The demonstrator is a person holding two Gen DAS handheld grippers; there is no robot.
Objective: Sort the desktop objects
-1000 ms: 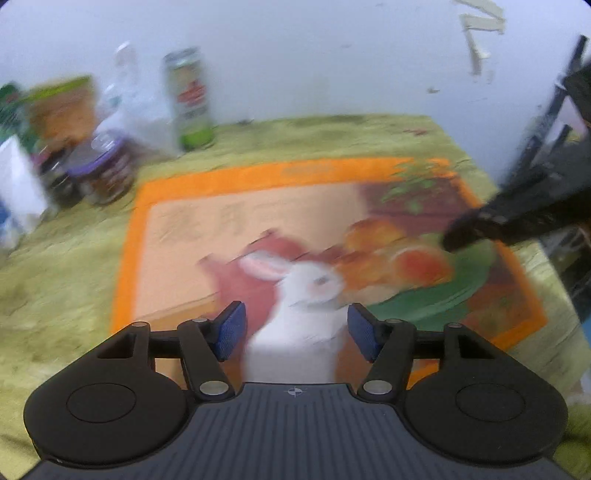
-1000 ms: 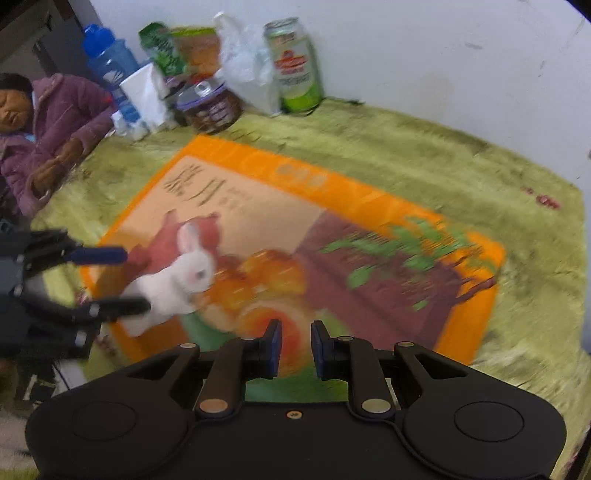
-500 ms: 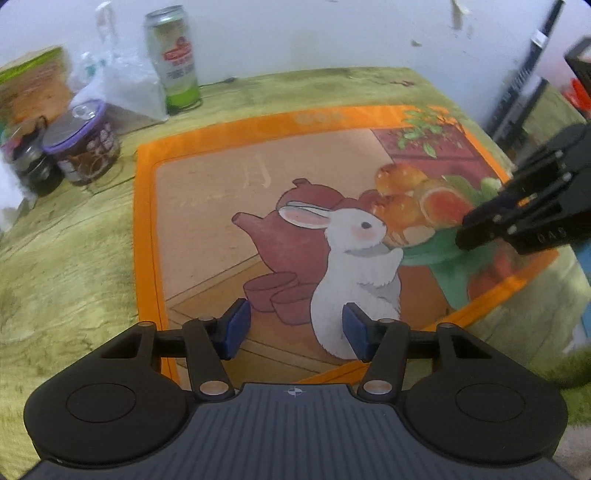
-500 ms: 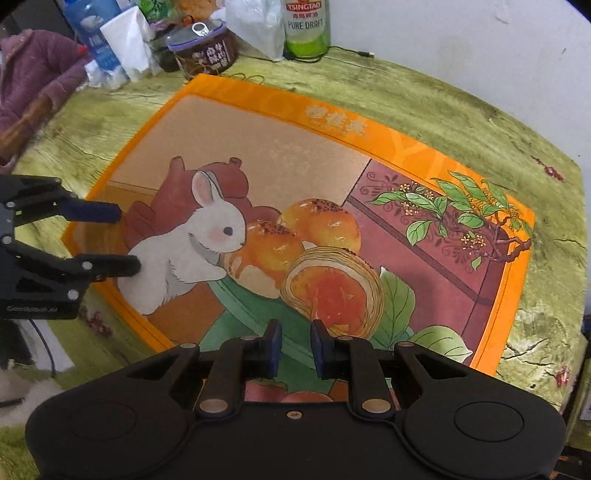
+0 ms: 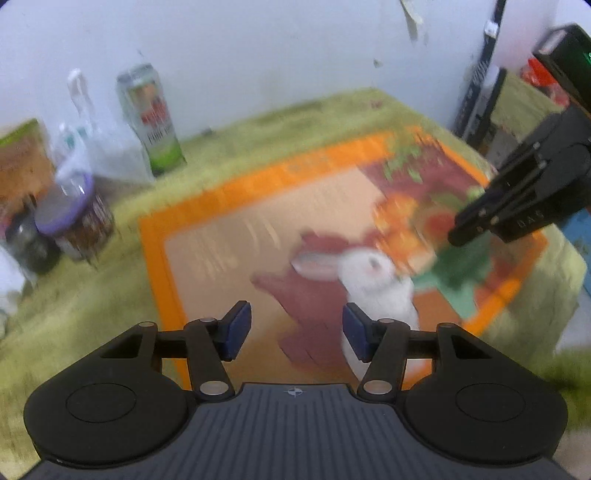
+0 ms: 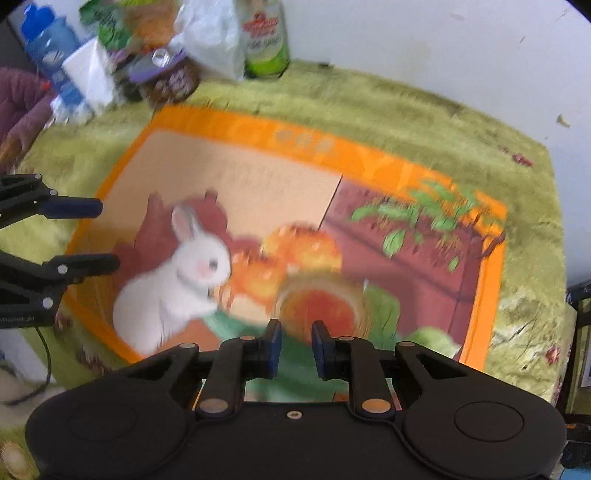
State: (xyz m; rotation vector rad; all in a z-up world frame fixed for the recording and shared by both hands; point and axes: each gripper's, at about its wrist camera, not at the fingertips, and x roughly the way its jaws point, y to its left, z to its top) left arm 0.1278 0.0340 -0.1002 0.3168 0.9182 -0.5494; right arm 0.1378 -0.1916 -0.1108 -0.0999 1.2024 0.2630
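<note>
At the upper left of both views, against the white wall, the things to be sorted are bunched: a green can (image 5: 149, 118) (image 6: 266, 35), a purple-lidded jar (image 5: 75, 218) (image 6: 168, 75), a clear plastic bag (image 6: 208, 33) and a blue bottle (image 6: 48, 44) at the far left edge of the right view. Nothing is held. The left gripper (image 5: 293, 330) is seen with its jaws spread wide and empty, and the right gripper (image 6: 295, 347) with its jaws drawn close but a narrow gap left between them, gripping nothing. Both are poised low in the frame over the orange mat (image 5: 236, 229) (image 6: 280, 184), well apart from the cluster. The can is judged rigid but smooth and thin-walled, so it is best taken across its mid-body with modest force. The jar is judged heavier and stiff, with the straight side below the lid the likely hold. The bag is judged soft and slippery, best pinched at a gathered fold. Access is crowded: the bag leans against the can and jar, and neighbours could be knocked over on the soft green cloth (image 6: 406, 110). Motion blur hides finer detail.
</note>
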